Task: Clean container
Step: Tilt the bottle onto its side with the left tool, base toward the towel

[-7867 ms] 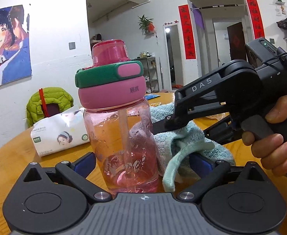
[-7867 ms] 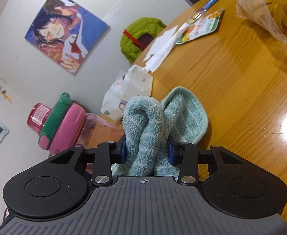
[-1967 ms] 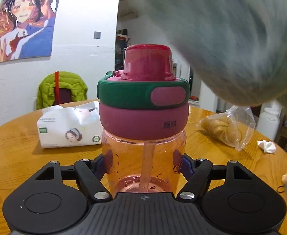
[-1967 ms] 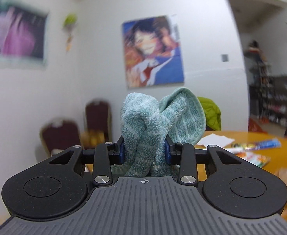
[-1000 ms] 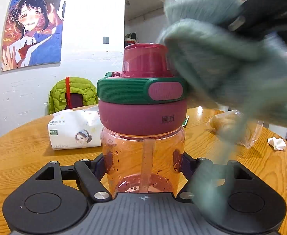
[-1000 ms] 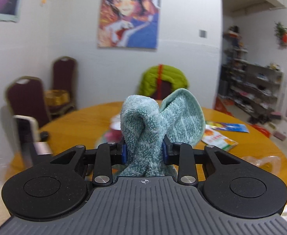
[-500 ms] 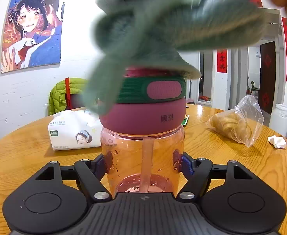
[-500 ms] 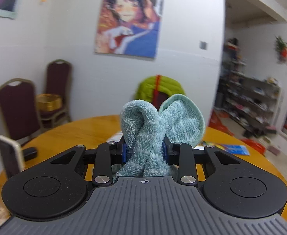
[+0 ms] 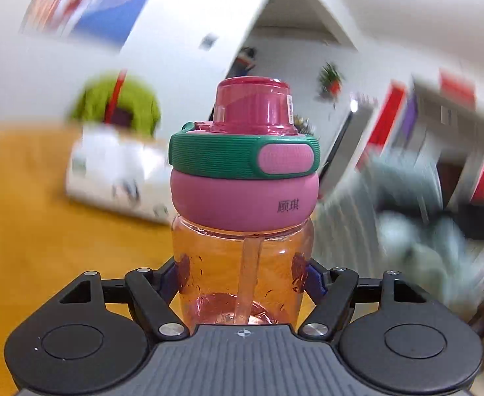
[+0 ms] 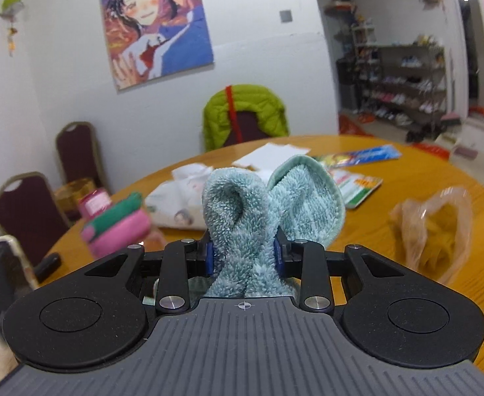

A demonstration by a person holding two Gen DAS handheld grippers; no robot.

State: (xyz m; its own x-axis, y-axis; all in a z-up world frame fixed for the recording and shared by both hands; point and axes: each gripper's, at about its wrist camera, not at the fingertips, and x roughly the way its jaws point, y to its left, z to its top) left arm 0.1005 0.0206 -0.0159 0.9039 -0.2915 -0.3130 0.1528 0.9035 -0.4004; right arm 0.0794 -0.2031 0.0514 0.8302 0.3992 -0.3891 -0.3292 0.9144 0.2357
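A clear pink water bottle [image 9: 242,257] with a pink collar, green band and red cap fills the left wrist view. My left gripper [image 9: 243,272] is shut on its body. Its lid [image 10: 116,227] shows tilted at the lower left of the right wrist view. My right gripper [image 10: 243,255] is shut on a folded teal cloth [image 10: 258,214]. That cloth [image 9: 423,241] appears blurred to the right of the bottle, off the cap, not touching it.
A round wooden table [image 10: 390,191] carries a tissue pack [image 10: 179,204], leaflets [image 10: 357,171], white paper and a clear bag [image 10: 436,231] of yellow bands. A phone [image 10: 8,257] stands at the left. Dark red chairs [image 10: 27,211] and a green jacket [image 10: 245,112] stand behind.
The cloth has come off the bottle's cap and moved down to the bottle's right. The left gripper has tilted with the bottle, so the room blurs. The right gripper now looks down at the table.
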